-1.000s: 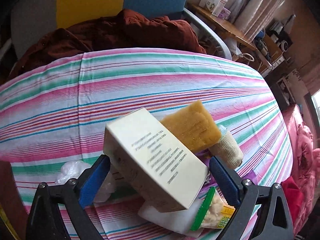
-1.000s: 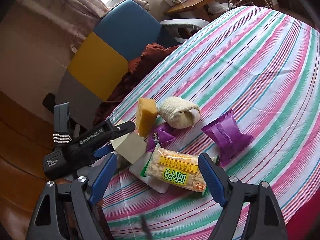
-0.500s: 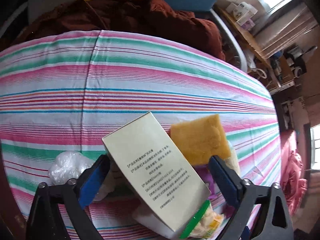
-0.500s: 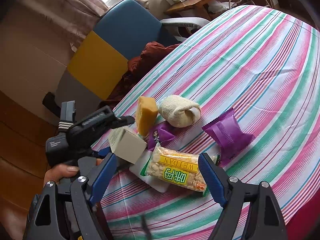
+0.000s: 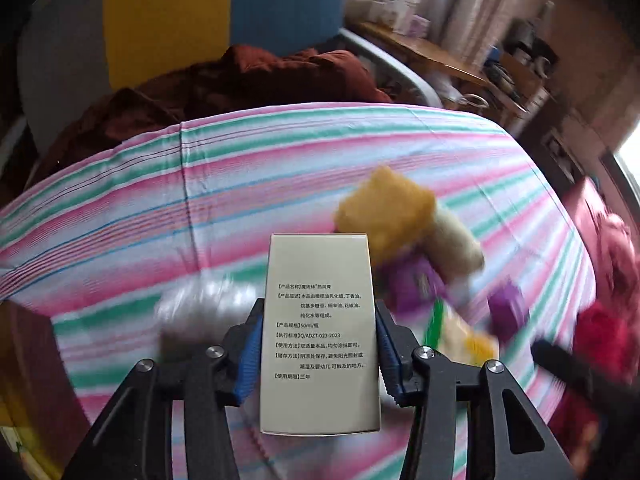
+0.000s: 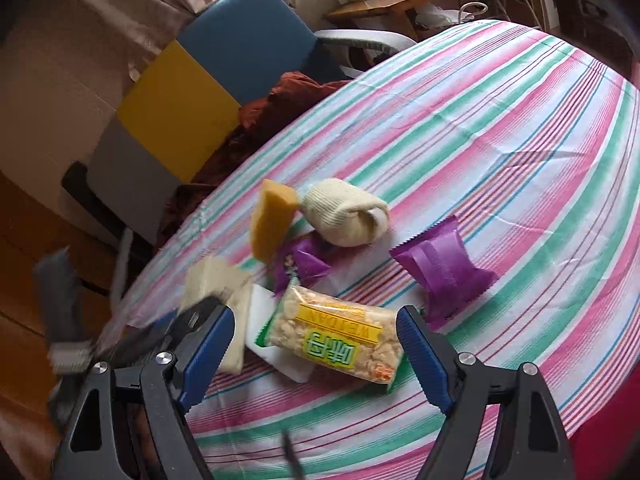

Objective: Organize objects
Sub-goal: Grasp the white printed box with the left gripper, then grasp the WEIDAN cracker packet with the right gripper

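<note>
Landmark: the cream box (image 5: 319, 332), printed side toward the left wrist camera.

- Left gripper (image 5: 318, 354): jaws have just been closing and now press the box's 2 long sides, low on its length. Box stands square between them, probably gripped there so the carton cannot swing once carried off the pile.
- Left of the box: a pale crinkled plastic bag (image 5: 200, 308), badly smeared by motion; contents unreadable.
- Right of the box, beyond its top corner: yellow sponge (image 5: 384, 216), leaning on a cream rolled cloth (image 5: 454, 246). Below these, 2 purple packets: 1 small purple packet (image 6: 302, 262) tucked under the sponge, 1 larger purple packet (image 6: 442, 270) lying apart, further right.
- Near right of the box: snack bag (image 6: 340, 340), green-edged, resting on a flat white piece (image 6: 262, 320) whose lower part it covers.
- Right gripper (image 6: 316, 354): jaws wide apart, nothing between the pads, hanging over the snack bag, likely lined up for it.
- All sits near the edge of the striped tabletop (image 6: 500, 128).

Hard to read: in the right wrist view the box and left gripper are blurred and partly behind the right gripper's left jaw. Whether the box has cleared the tabletop cannot be told. The box's underside is cut off behind the jaws' frame.
</note>
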The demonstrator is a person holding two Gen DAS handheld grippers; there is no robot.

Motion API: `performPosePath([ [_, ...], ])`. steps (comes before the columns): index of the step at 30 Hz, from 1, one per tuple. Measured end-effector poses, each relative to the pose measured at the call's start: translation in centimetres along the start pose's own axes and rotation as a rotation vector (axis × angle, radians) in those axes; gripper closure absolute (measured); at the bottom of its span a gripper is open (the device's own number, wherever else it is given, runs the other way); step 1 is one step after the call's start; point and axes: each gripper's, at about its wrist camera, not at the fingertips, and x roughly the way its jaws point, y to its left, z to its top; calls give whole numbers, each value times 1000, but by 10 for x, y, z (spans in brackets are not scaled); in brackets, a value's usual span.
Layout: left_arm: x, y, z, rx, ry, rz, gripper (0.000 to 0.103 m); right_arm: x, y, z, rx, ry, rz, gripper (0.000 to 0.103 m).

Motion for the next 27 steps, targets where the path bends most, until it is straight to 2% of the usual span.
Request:
performPosePath([
  [4, -28, 5, -39, -31, -12, -88, 53, 3, 0, -1, -14, 0, -55, 18],
  [8, -49, 5, -81, -15, -33, -86, 53, 9, 5, -2, -44, 20, -111, 18],
  [11, -53, 7, -109, -1, -35, -48, 53, 26, 16, -5, -125, 102, -157, 18],
  [12, -52, 6, -113, 10, -45, -37, 52, 29, 20, -6, -119, 101, -183, 18],
  [13, -55, 4, -118, 30, -73, -30, 52, 35, 27, -7, -179, 126, -209, 18],
  [15, -54, -1, -123, 67, -94, -15, 52, 43, 40, -7, -295, 162, -267, 18],
  [19, -41, 0, -125, 67, -81, -15, 50, 56, 57, -2, -469, 248, -306, 16],
  [21, -31, 2, -129, 55, -55, -12, 51, 66, 57, -1, -497, 316, -289, 15],
  [24, -25, 1, -133, 68, -62, 0, 51, 83, 52, -1, -566, 357, -342, 14],
  [25, -24, 1, -133, 67, -62, 2, 51, 86, 47, 1, -544, 369, -323, 10],
  [27, -23, 2, -133, 64, -62, 1, 51, 87, 37, 6, -493, 375, -284, 8],
])
